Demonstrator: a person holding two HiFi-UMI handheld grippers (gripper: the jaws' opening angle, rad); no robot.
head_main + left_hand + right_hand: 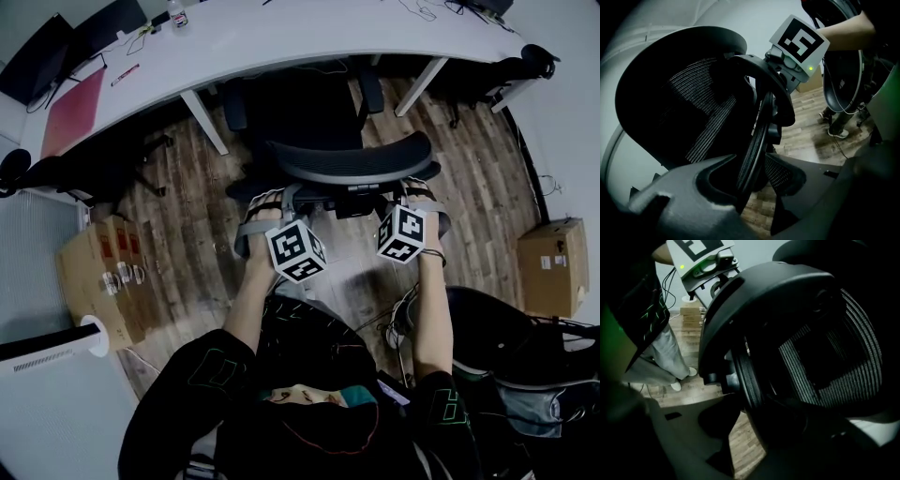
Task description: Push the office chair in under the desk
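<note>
A black mesh office chair [352, 161] stands on the brown plank floor [187, 216], between the person and the long, curved white bench [281, 33]. Its seat front is already tucked beneath the bench edge, while the backrest and most of the seat are out in the open, so the job looks only partly done.

The left gripper [267, 202] sits at the left end of the backrest's top rim and the right gripper [420, 192] at the right end, both angled downward. In the left gripper view its grey fingers [693, 197] stand wide apart astride the rim. The rim runs up between them, lying against the left finger, and floor shows in the gap on the other side. The right gripper view shows the same thing mirrored: its fingers [670, 437] are spread, with the rim between them and floor visible beside it. As far as I can see, neither pair is clamped on the rim; each simply straddles it.

The coming push depends on one relation. The chair lies straight ahead of both sets of fingers, towards the bench, and the backrest's long axis runs left to right, roughly parallel to the bench edge. The two hands look about equally near, one per end, so an even forward shove should keep the chair square; a stronger push from one hand would probably swivel it
</note>
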